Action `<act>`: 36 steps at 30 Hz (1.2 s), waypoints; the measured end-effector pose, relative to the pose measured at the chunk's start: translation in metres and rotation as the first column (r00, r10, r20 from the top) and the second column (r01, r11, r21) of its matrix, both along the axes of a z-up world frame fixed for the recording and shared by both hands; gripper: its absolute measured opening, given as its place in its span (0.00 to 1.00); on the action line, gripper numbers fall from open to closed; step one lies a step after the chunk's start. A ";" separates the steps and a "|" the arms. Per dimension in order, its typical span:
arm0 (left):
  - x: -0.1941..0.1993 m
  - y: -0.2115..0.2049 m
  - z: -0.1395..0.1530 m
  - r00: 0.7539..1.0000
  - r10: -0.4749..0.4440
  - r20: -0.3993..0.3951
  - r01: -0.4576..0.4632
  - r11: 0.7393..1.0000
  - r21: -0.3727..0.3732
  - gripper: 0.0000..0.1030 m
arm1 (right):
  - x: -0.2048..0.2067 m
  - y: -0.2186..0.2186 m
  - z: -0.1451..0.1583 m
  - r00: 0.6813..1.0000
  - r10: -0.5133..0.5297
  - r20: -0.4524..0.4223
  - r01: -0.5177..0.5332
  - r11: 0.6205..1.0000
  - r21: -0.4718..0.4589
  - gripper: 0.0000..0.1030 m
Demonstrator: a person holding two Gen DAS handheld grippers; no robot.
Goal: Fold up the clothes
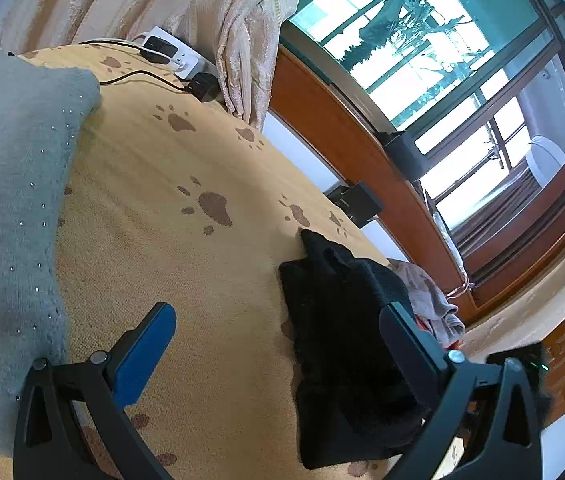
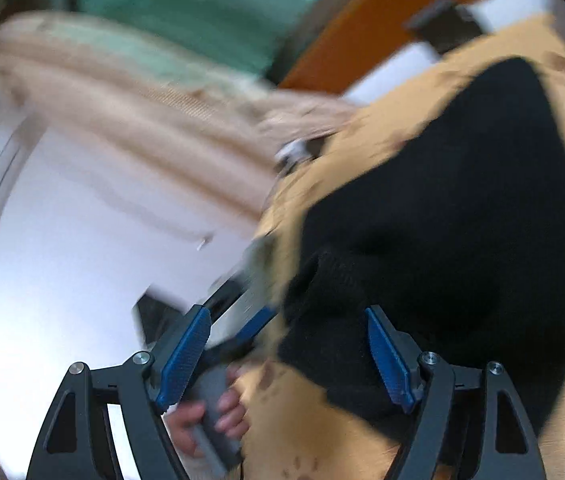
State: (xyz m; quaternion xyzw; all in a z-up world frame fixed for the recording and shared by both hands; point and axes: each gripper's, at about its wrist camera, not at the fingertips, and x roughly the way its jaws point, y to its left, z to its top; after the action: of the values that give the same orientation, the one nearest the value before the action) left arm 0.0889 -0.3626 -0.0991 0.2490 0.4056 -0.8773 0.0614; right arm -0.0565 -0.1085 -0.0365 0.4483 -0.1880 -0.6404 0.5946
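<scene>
We see a tan bed cover [image 1: 210,280] of short, matt woven pile printed with brown paw marks. On it lies a grey-green knitted sweater [image 1: 6,200], soft and fuzzy, dotted with small shiny studs, and a black knitted garment [image 1: 342,344], matt and coarse in texture. The left gripper [image 1: 278,344] and the right gripper [image 2: 288,354] are matt black plastic with bright metal pivot pins, their pads [image 2: 184,356] ribbed blue rubber. The curtain [image 1: 242,40] is pale cloth with a faint sheen. The window frame [image 1: 342,132] is glossy reddish wood; the power strip [image 1: 170,50] is smooth white plastic.
</scene>
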 end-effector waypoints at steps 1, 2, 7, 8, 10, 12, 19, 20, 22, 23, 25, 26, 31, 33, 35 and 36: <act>0.000 0.000 0.000 1.000 -0.001 0.001 0.001 1.000 -0.002 0.99 | 0.011 -0.006 0.000 0.997 0.073 -0.023 -0.073 0.997 0.015 0.78; -0.001 0.001 0.000 1.000 -0.002 0.003 0.002 1.000 -0.004 0.99 | 0.021 -0.011 -0.002 0.989 0.143 -0.041 -0.142 0.989 0.033 0.78; -0.006 0.004 0.001 1.000 -0.022 0.013 0.022 1.000 -0.018 0.99 | 0.046 0.000 -0.017 0.973 0.196 -0.119 -0.176 0.971 0.159 0.78; -0.007 0.006 0.003 0.999 -0.031 0.014 0.032 0.999 -0.021 0.99 | 0.042 0.010 -0.019 0.981 0.156 -0.115 -0.137 0.978 0.156 0.78; -0.009 0.010 0.012 0.998 -0.058 0.005 0.058 0.998 -0.029 0.99 | 0.041 0.043 -0.009 0.977 0.020 -0.212 0.017 0.985 0.171 0.78; -0.012 0.016 0.027 0.996 -0.084 -0.011 0.084 0.995 -0.053 0.99 | 0.046 0.070 0.003 0.924 -0.098 -0.369 0.189 0.957 0.220 0.78; -0.062 0.076 0.088 0.946 -0.324 0.000 0.318 0.928 -0.193 0.99 | 0.054 0.089 0.001 0.764 -0.101 -0.638 0.473 0.760 0.446 0.78; -0.073 0.090 0.089 0.926 -0.376 0.024 0.373 0.905 -0.205 0.99 | 0.054 0.085 -0.001 0.769 -0.085 -0.634 0.458 0.764 0.453 0.78; -0.091 0.115 0.084 0.881 -0.466 0.079 0.472 0.855 -0.217 0.99 | 0.056 0.074 -0.005 0.771 -0.039 -0.636 0.431 0.767 0.476 0.78; -0.097 0.123 0.080 0.866 -0.488 0.108 0.500 0.839 -0.216 0.99 | 0.060 0.073 -0.008 0.766 -0.006 -0.643 0.416 0.767 0.489 0.78; -0.107 0.137 0.068 0.836 -0.523 0.166 0.548 0.809 -0.212 0.99 | 0.067 0.061 -0.018 0.739 0.073 -0.669 0.399 0.754 0.523 0.78; -0.109 0.141 0.061 0.827 -0.531 0.188 0.562 0.799 -0.214 0.99 | 0.070 0.055 -0.021 0.717 0.099 -0.690 0.409 0.742 0.532 0.78; -0.108 0.126 0.028 0.835 -0.469 0.288 0.527 0.832 -0.175 0.99 | 0.057 0.049 -0.032 0.635 0.100 -0.766 0.546 0.643 0.537 0.78; -0.096 0.116 0.019 0.842 -0.468 0.270 0.518 0.841 -0.157 0.99 | 0.042 0.066 -0.031 0.685 0.001 -0.729 0.555 0.648 0.522 0.78; -0.080 0.114 0.014 0.842 -0.472 0.262 0.521 0.837 -0.169 0.99 | 0.031 0.085 -0.034 0.725 -0.087 -0.683 0.562 0.647 0.515 0.78; -0.071 0.114 0.012 0.842 -0.475 0.255 0.523 0.835 -0.170 0.99 | 0.025 0.098 -0.039 0.745 -0.134 -0.653 0.570 0.637 0.519 0.78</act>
State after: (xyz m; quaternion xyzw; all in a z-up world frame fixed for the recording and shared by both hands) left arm 0.0175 -0.2484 -0.0872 0.4253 0.2120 -0.8741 -0.1008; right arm -0.0311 -0.0106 -0.0755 0.3801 0.1595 -0.8716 0.2652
